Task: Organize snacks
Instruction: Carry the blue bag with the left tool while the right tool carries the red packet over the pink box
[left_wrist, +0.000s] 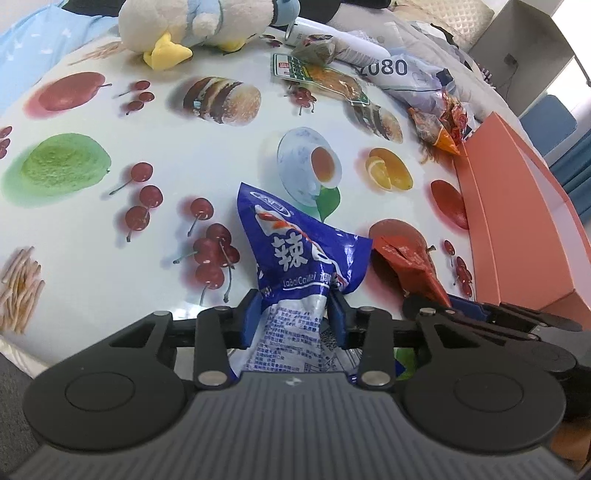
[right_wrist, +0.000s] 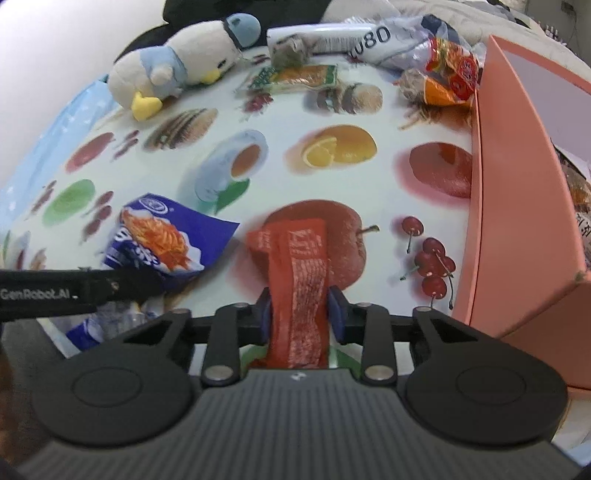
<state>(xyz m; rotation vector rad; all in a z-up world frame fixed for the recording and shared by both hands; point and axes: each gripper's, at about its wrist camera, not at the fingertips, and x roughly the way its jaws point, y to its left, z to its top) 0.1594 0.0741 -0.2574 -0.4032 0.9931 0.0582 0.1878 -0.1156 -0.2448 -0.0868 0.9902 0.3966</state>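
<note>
My left gripper (left_wrist: 293, 314) is shut on a blue and white snack packet (left_wrist: 295, 254), which sticks up between its blue pads. My right gripper (right_wrist: 300, 312) is shut on a red snack packet (right_wrist: 299, 280). The red packet also shows in the left wrist view (left_wrist: 406, 258), just right of the blue one. The blue packet shows at the left of the right wrist view (right_wrist: 162, 240), behind the left gripper's black arm. A salmon-pink open box (right_wrist: 517, 206) stands at the right, with packets partly visible inside. It also shows in the left wrist view (left_wrist: 517, 206).
The table has a fruit-print cloth (left_wrist: 184, 155). At the back lie a green and orange packet (left_wrist: 325, 75), a pile of red-orange wrapped snacks (left_wrist: 443, 125), a "2080" bag (left_wrist: 399, 70) and a plush duck (left_wrist: 192, 26).
</note>
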